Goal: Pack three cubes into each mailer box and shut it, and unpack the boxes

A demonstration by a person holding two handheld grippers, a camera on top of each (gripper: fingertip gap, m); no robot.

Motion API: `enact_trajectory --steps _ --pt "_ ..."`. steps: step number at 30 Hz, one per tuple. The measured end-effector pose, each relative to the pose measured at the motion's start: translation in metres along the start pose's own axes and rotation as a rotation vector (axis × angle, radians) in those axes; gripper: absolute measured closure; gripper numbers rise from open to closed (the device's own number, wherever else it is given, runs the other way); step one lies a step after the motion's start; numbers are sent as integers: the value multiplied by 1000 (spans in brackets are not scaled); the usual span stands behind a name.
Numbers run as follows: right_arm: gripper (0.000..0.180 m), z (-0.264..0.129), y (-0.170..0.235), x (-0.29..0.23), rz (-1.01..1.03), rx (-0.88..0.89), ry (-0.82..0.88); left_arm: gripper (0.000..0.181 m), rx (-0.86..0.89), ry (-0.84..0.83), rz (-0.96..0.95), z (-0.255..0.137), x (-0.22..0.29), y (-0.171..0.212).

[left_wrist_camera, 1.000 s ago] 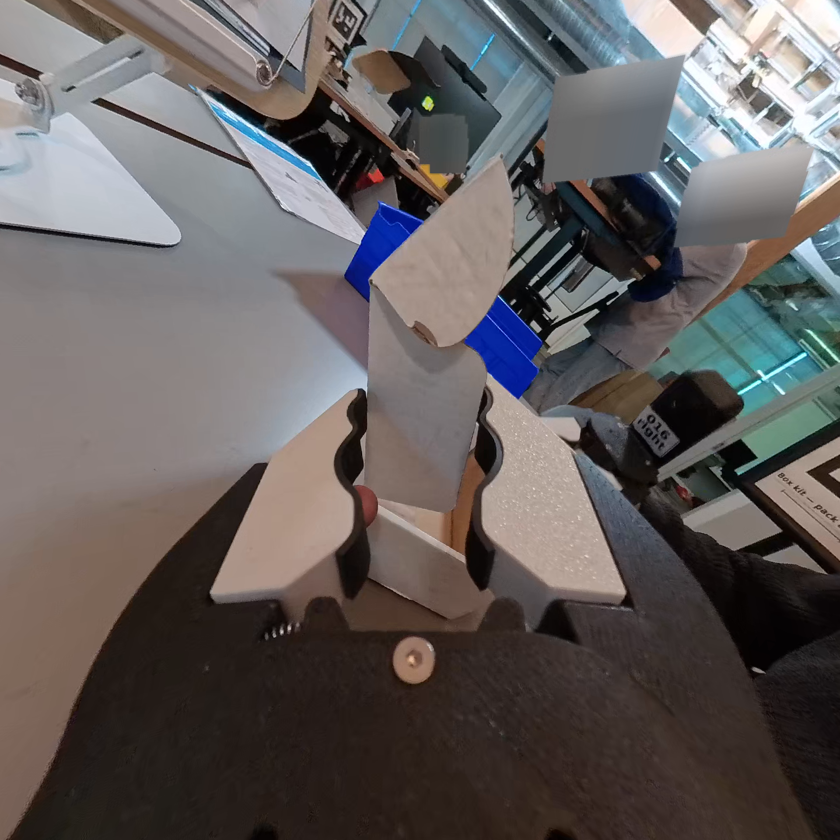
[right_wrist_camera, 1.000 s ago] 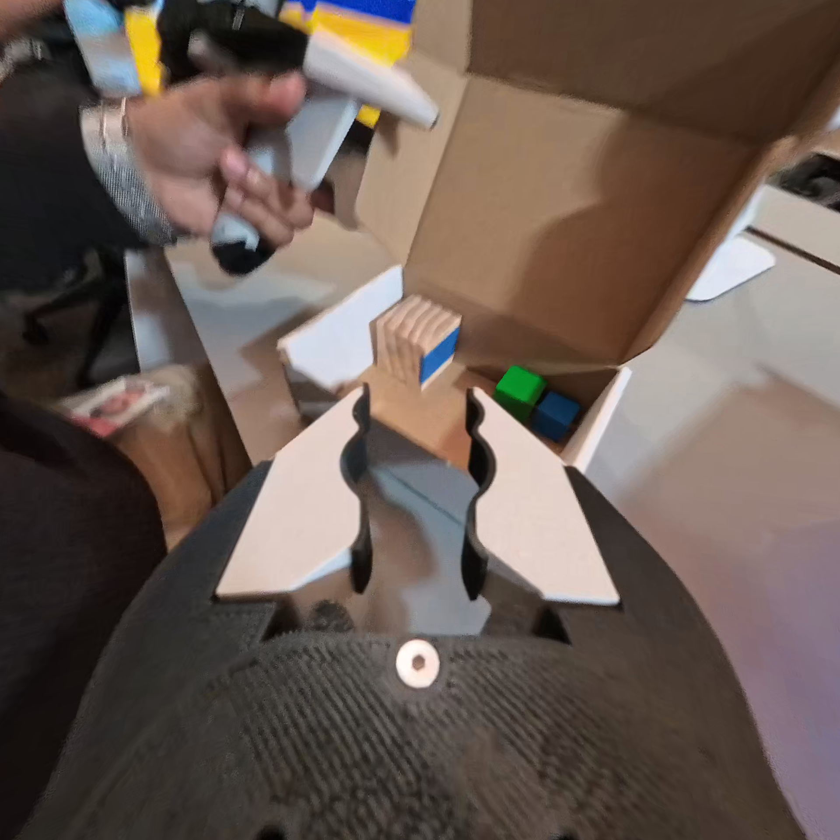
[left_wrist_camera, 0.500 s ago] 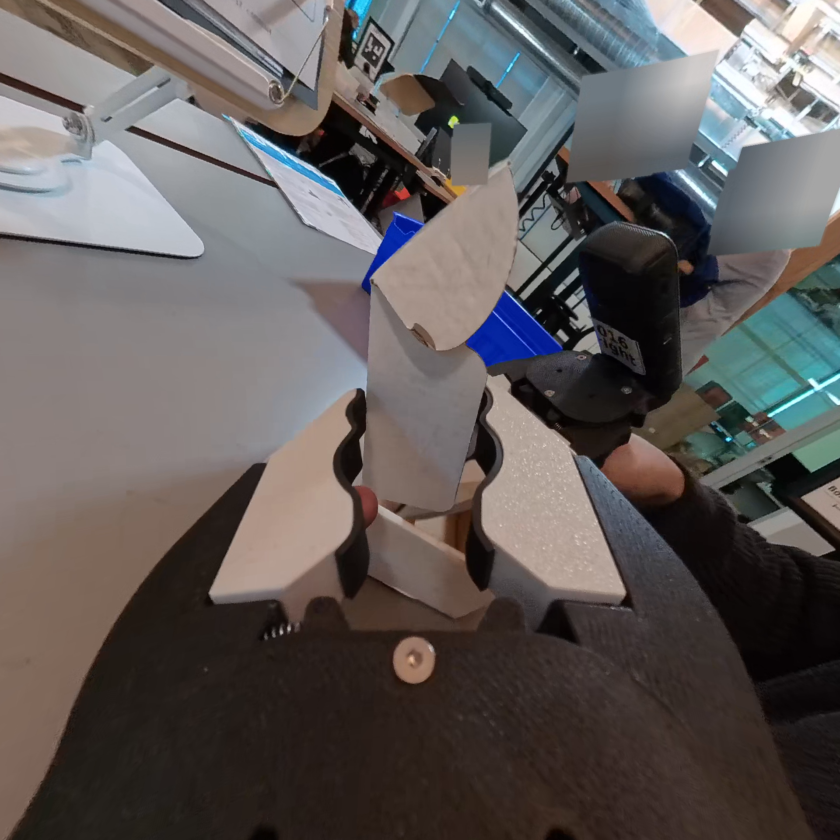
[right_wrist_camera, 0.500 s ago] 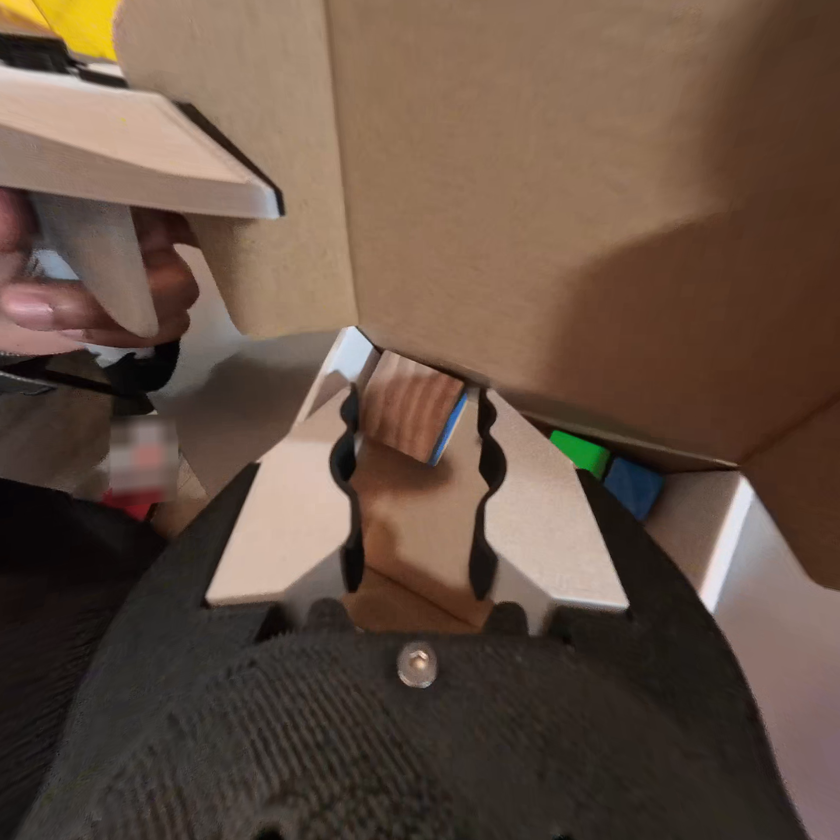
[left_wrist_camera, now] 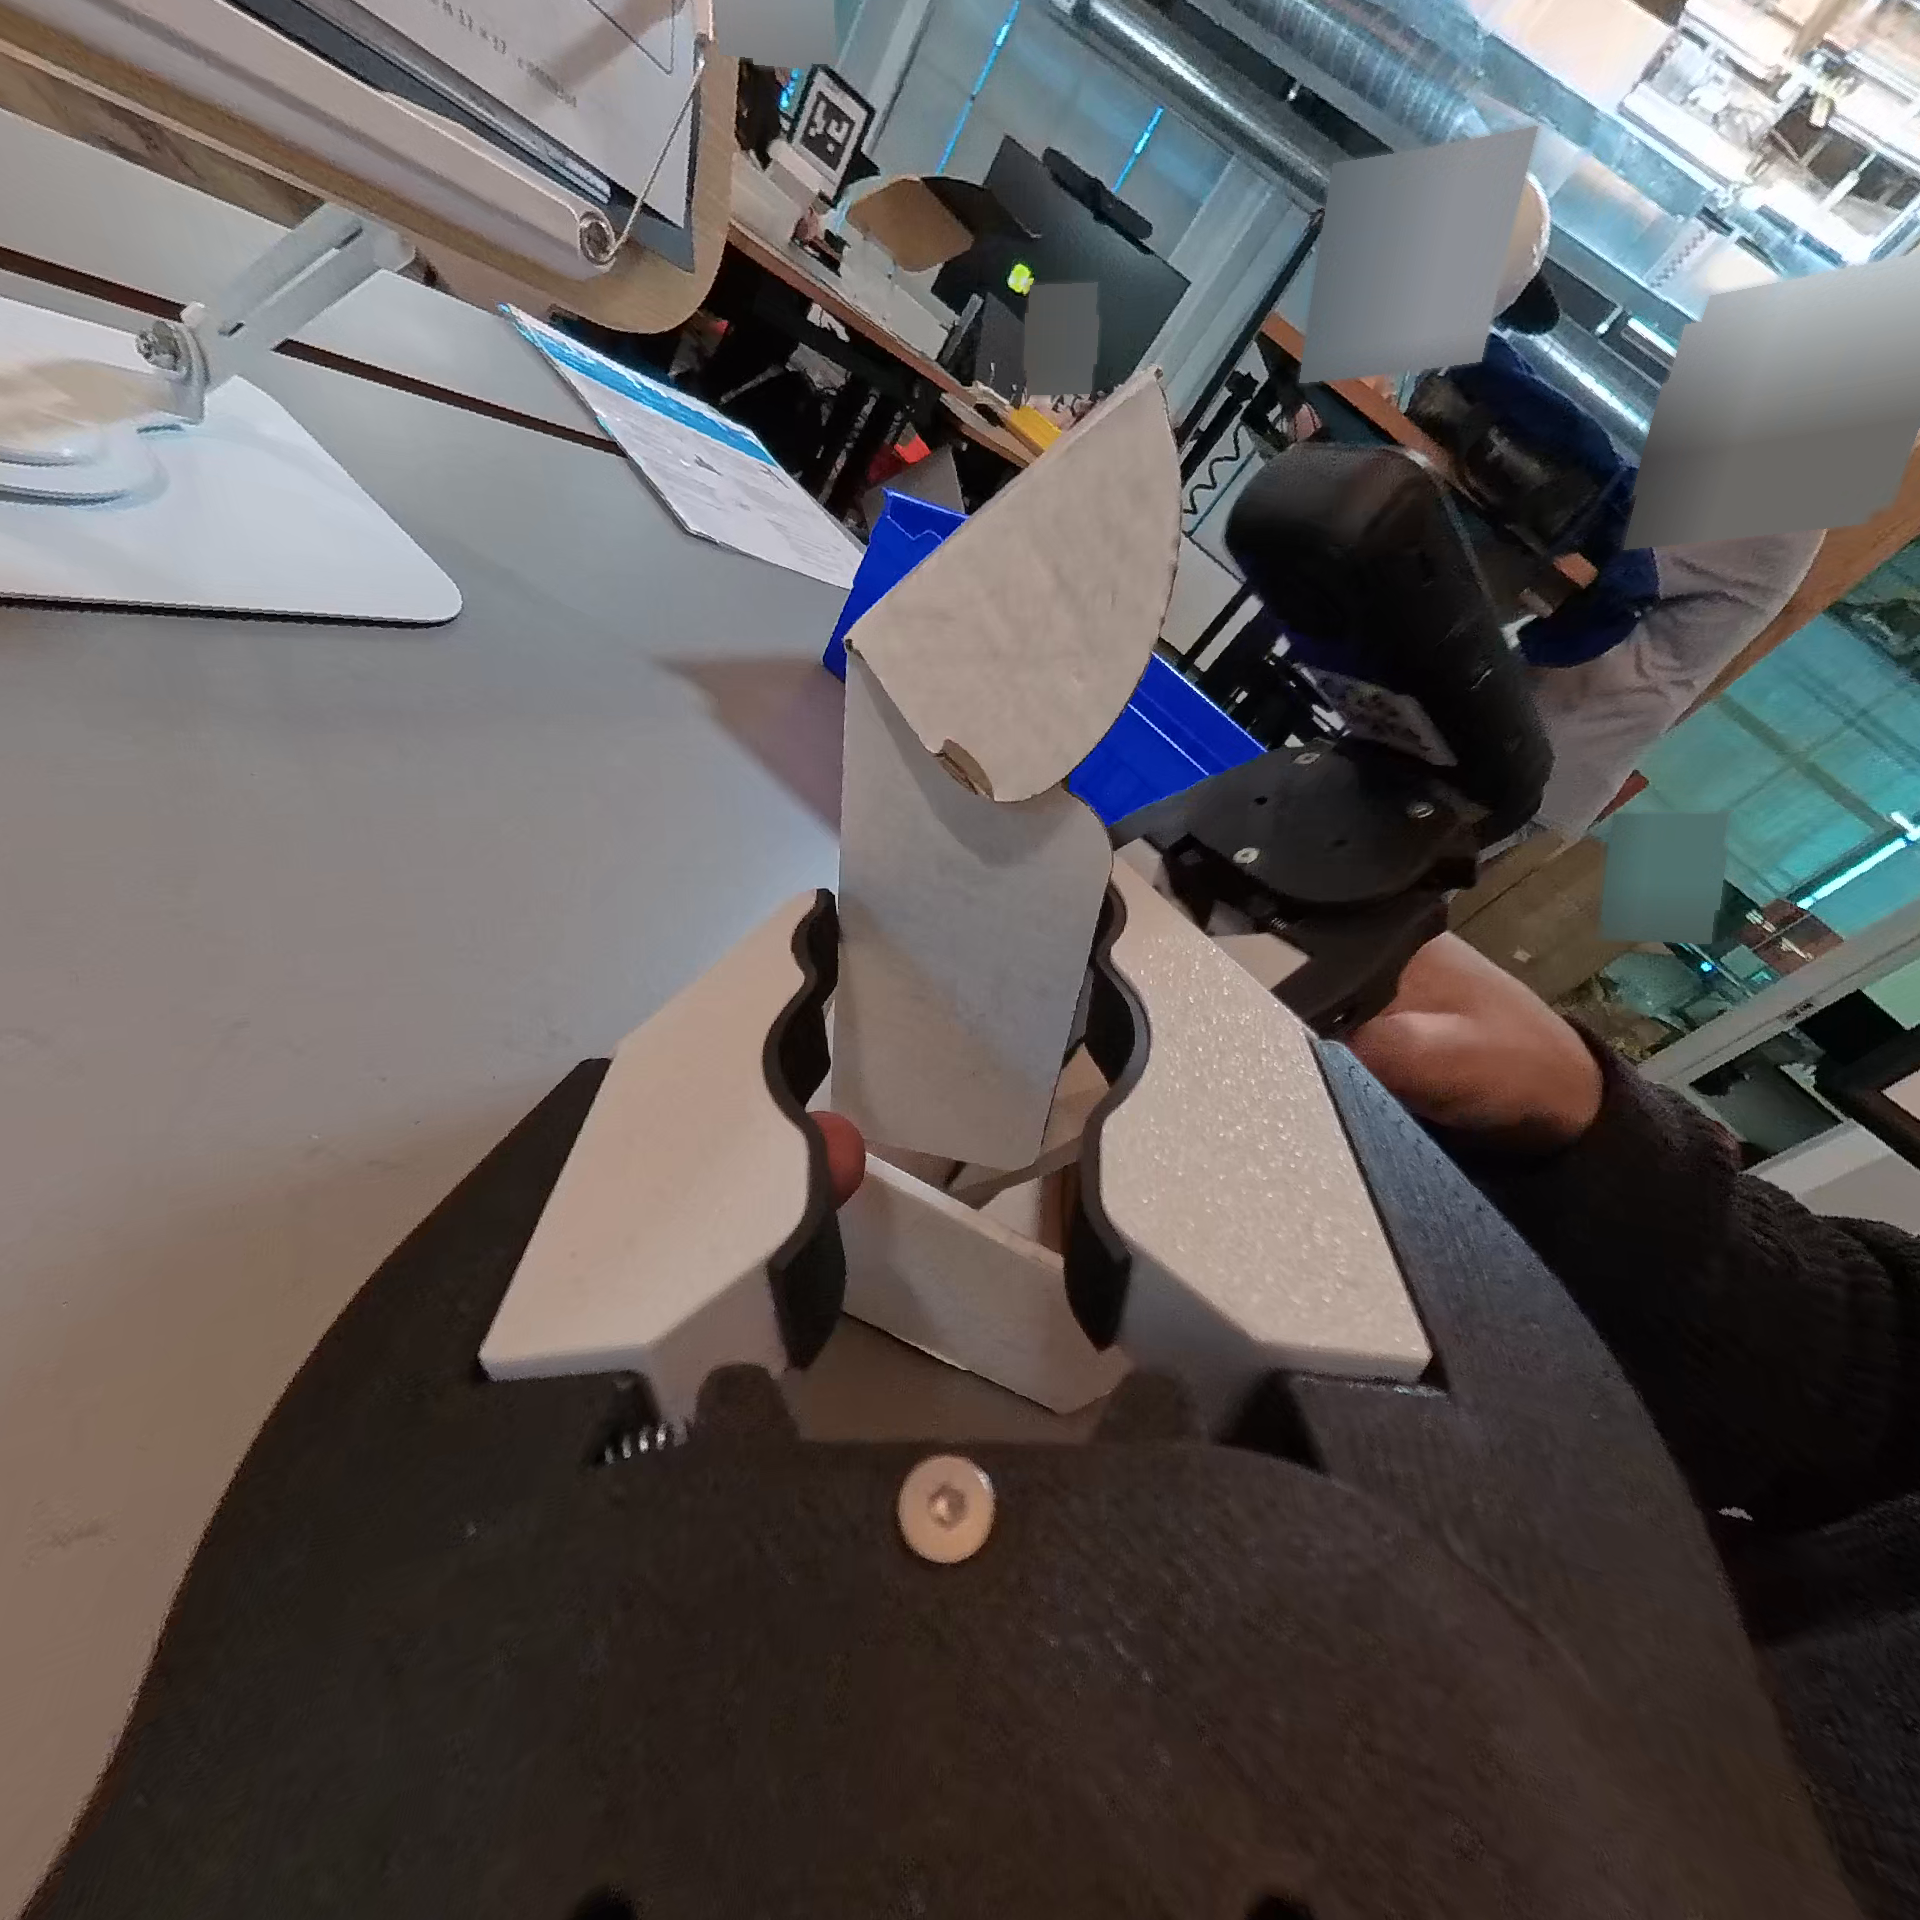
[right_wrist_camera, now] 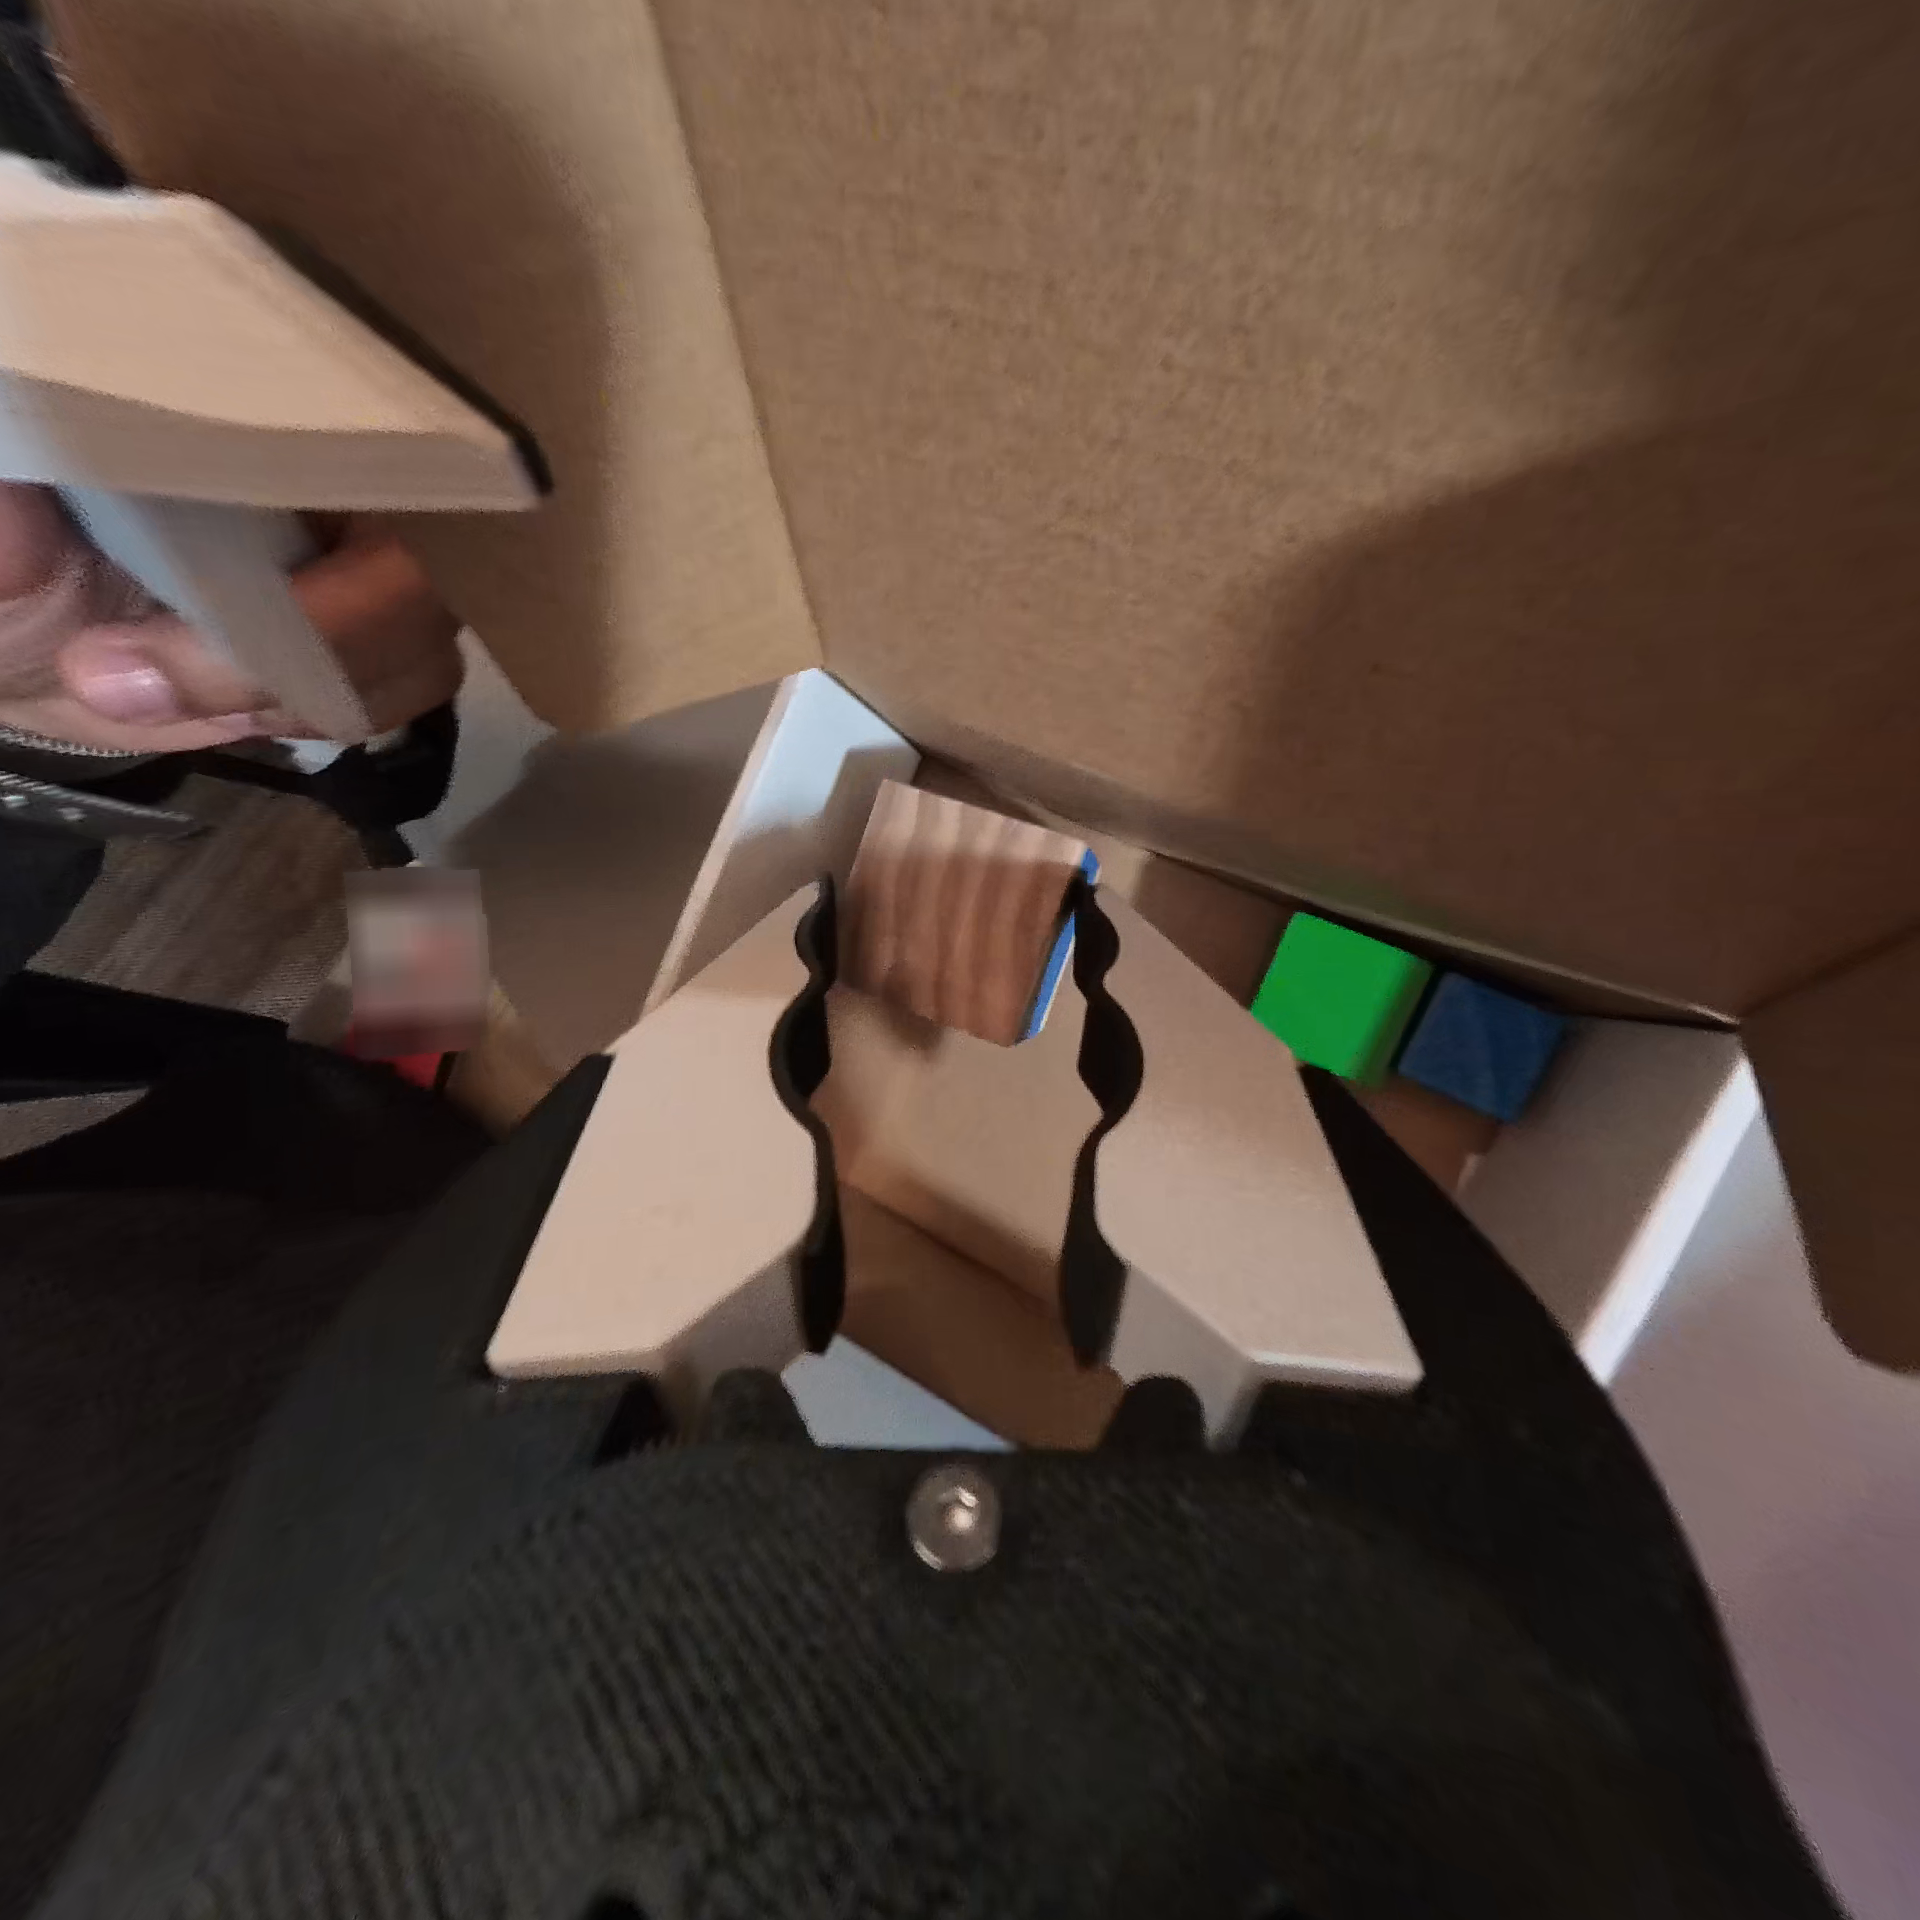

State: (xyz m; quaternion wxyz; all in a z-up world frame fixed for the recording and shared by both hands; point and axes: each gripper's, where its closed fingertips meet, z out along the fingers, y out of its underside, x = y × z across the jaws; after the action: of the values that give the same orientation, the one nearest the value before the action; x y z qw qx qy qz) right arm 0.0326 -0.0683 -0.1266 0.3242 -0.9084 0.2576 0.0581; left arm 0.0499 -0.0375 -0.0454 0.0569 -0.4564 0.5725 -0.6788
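Grey worktop [left_wrist_camera: 312, 935], busy workshop behind; a white monitor base [left_wrist_camera: 208, 540], a printed sheet [left_wrist_camera: 707, 457] and a blue bin [left_wrist_camera: 1153, 727] lie beyond the work.

Item: mailer box [right_wrist_camera: 1621, 1164], white outside, brown inside, lid [right_wrist_camera: 1247, 416] raised and leaning over the tray.

Contents: wooden cube with a blue face [right_wrist_camera: 966, 914] toward the left of the tray; green cube [right_wrist_camera: 1340, 987] and blue cube [right_wrist_camera: 1475, 1049] touching each other at the right.

Left gripper [left_wrist_camera: 961, 1008]: fingers spread either side of the lid's side flap [left_wrist_camera: 966, 935]. Whether they actually press it cannot be told; it seems to serve as a prop for the lid.

Right gripper [right_wrist_camera: 956, 1091]: fingers apart, tips level with the wooden cube's two sides, its right tip at or on the blue face; no firm pinch visible.

Step in hand, as judged: taking the wooden cube out.

Handling advice: keep the lid propped well back so it clears the right gripper; seat the fingers squarely on opposite faces, past the cube's middle, before closing; lift straight up, clear of the left wall [right_wrist_camera: 769, 831]; leave the green and blue pair undisturbed.
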Motion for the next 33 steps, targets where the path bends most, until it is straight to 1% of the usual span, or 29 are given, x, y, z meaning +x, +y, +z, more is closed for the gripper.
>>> enact_trajectory --steps 3,5,7,9,11,13,15,17,19,21,26,31,33 --pt "135 -29 -12 -12 21 77 -96 134 3 3 -2 0 0 0" --pt "135 -64 -23 -20 48 147 -188 134 5 7 -5 0 0 0" --pt "134 -109 -34 -12 62 236 -200 134 6 9 -4 0 0 0" --pt "135 -156 -37 14 81 326 -120 134 7 11 -5 0 0 -1" --pt "134 -201 -30 57 128 407 35 134 8 12 -4 0 0 -1" --pt "134 -236 -8 116 212 447 239 134 12 11 -6 0 0 -1" --pt "134 -254 27 175 315 432 404 134 15 11 -10 0 0 -1" --pt "134 -250 59 217 414 401 434 134 18 11 -7 1 0 -1" --pt "134 -235 79 239 483 378 397 134 19 11 -3 2 0 -1" --pt "134 -222 94 253 515 336 398 133 18 9 1 2 0 -1" --pt "134 -195 115 264 521 210 424 133 19 14 9 2 0 -1" --pt "134 -184 127 268 496 123 466 133 18 28 0 1 1 0" --pt "134 -182 129 268 491 115 461 133 18 28 3 1 1 0"
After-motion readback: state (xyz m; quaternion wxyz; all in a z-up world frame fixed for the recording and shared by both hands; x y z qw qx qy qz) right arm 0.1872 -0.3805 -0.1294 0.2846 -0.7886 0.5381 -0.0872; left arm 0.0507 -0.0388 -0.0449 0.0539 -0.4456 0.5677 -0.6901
